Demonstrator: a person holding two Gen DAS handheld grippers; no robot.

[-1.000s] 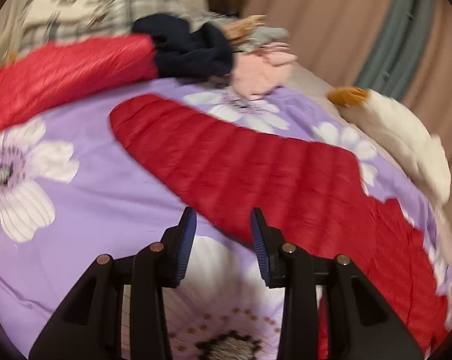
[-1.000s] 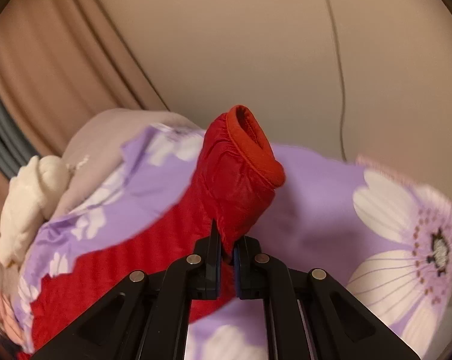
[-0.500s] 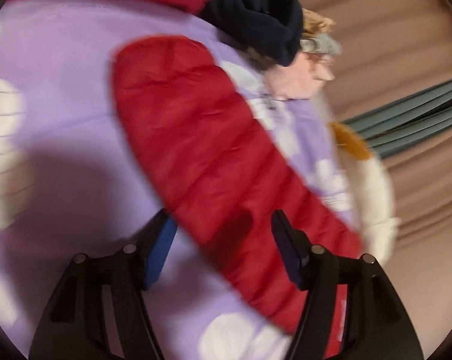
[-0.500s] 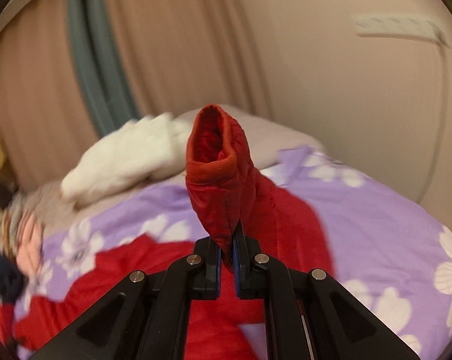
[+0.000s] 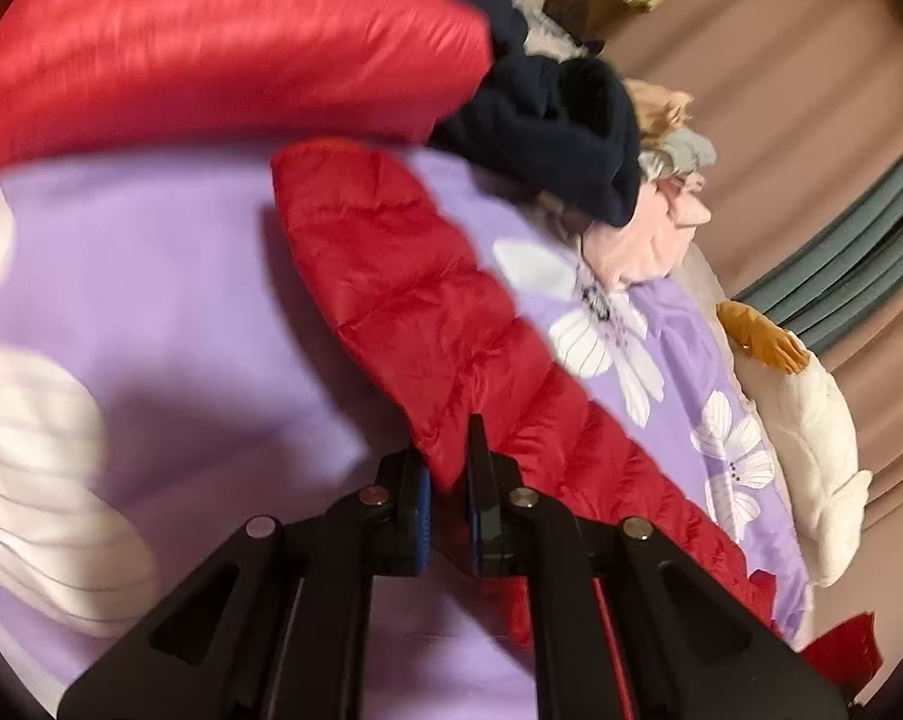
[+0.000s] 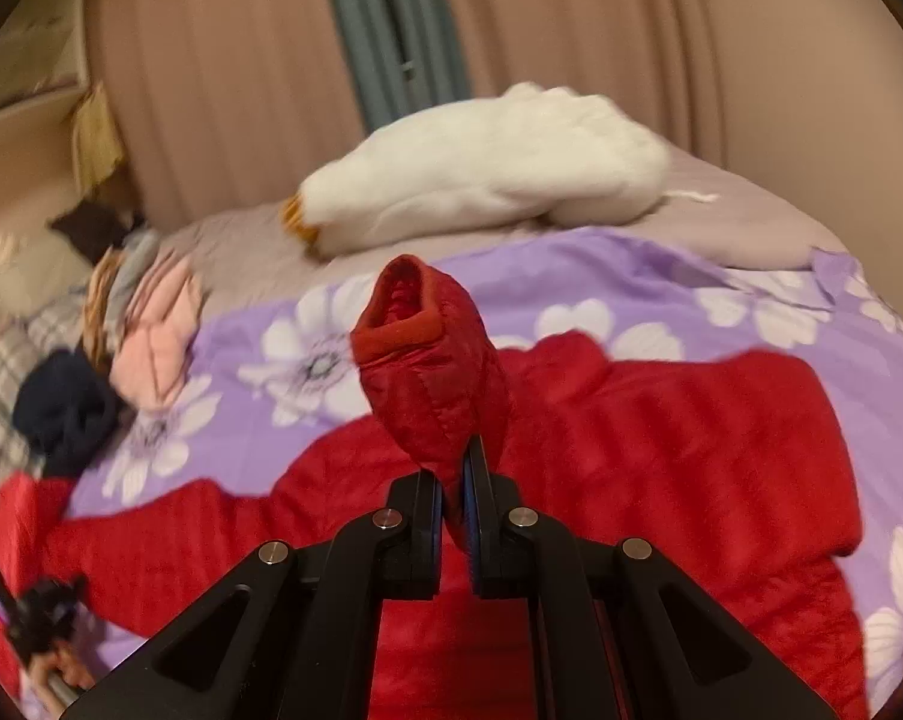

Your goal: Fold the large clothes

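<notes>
A red quilted puffer jacket lies spread on a purple bedspread with white flowers. My right gripper is shut on one sleeve near its cuff; the sleeve end stands up above the jaws, over the jacket body. My left gripper is shut on the edge of the other red sleeve, which runs diagonally across the bedspread. The left gripper also shows small at the lower left of the right wrist view.
A second red padded garment lies at the far side. A pile of dark navy, pink and grey clothes sits beside it. A white plush toy lies near the curtain.
My left gripper was open beside the sleeve and has now closed on its edge. My right gripper has swung round with its sleeve over the jacket body.
</notes>
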